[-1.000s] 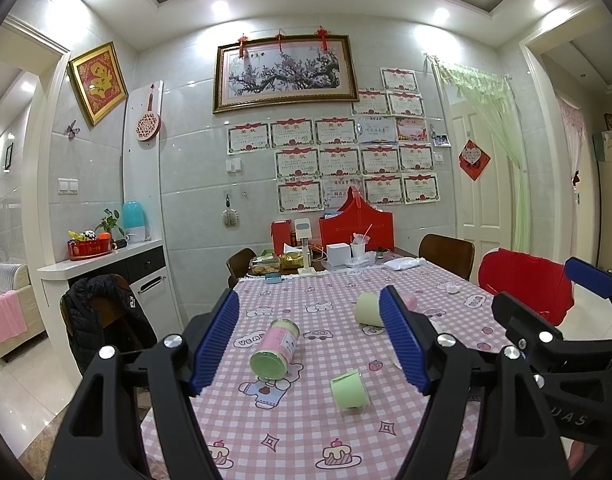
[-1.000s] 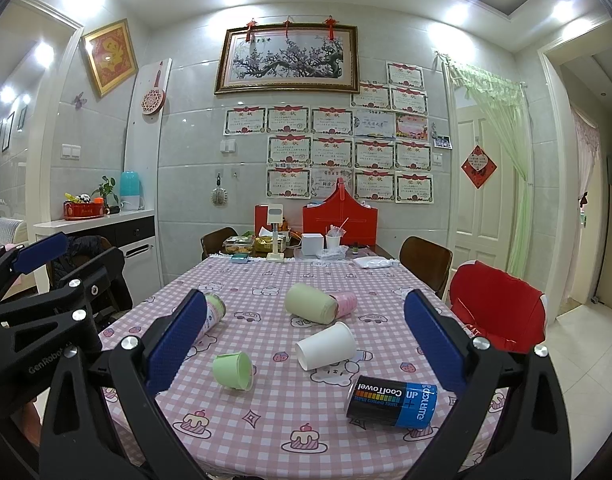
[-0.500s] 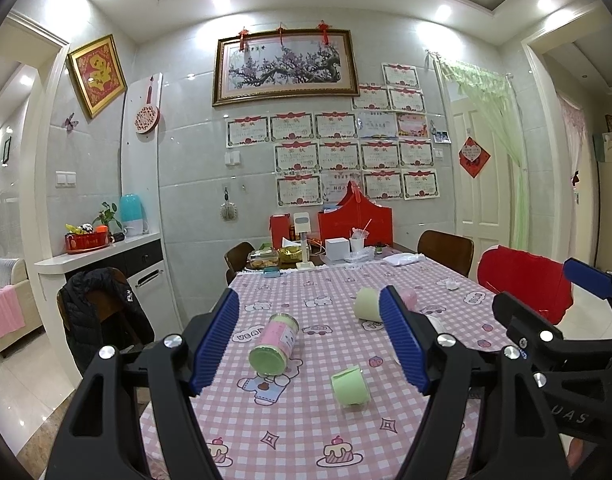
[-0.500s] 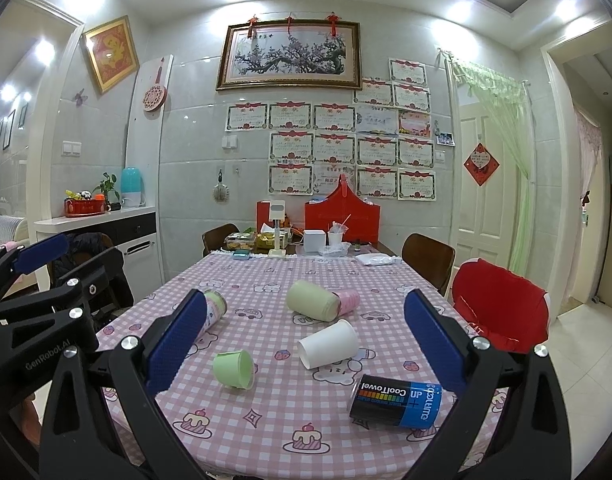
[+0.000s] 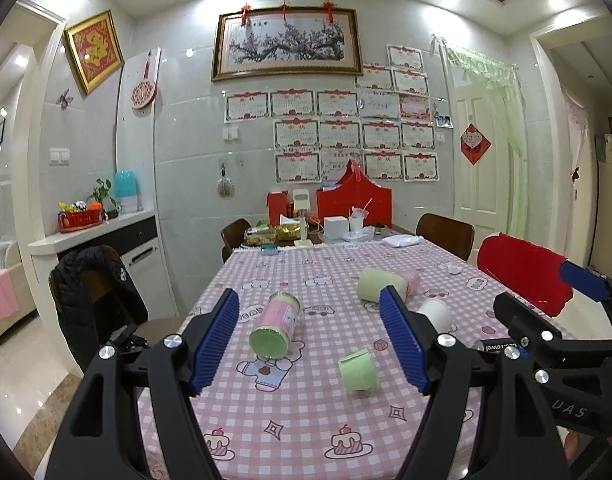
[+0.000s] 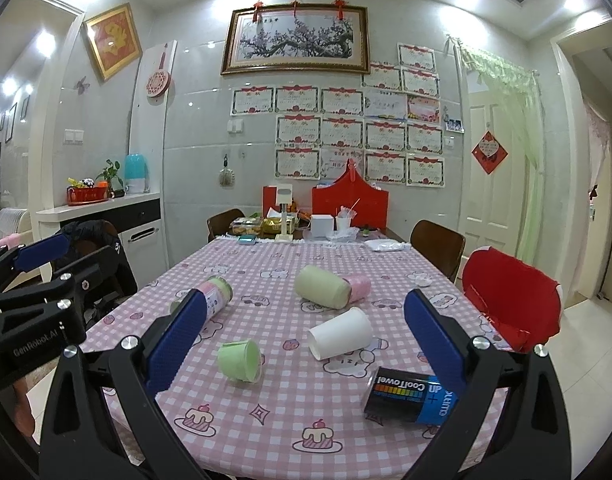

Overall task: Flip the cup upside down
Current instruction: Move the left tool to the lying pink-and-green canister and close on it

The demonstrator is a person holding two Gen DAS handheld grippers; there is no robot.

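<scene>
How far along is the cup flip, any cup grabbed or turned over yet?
Nothing looks done: the small green cup, white paper cup and large pale green cup all lie on their sides on the table. In hand: nothing; the left gripper and right gripper are open, held above the table's near end. Left: the grasp, the flip and setting a cup rim-down.

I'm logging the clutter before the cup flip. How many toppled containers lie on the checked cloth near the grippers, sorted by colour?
Green: 2, the small green cup and the large pale green cup
White: 1, the paper cup
Pink: 2, the pink jar and the pink cup
Black and blue: 1, the CoolTowel can
Total: 6
</scene>
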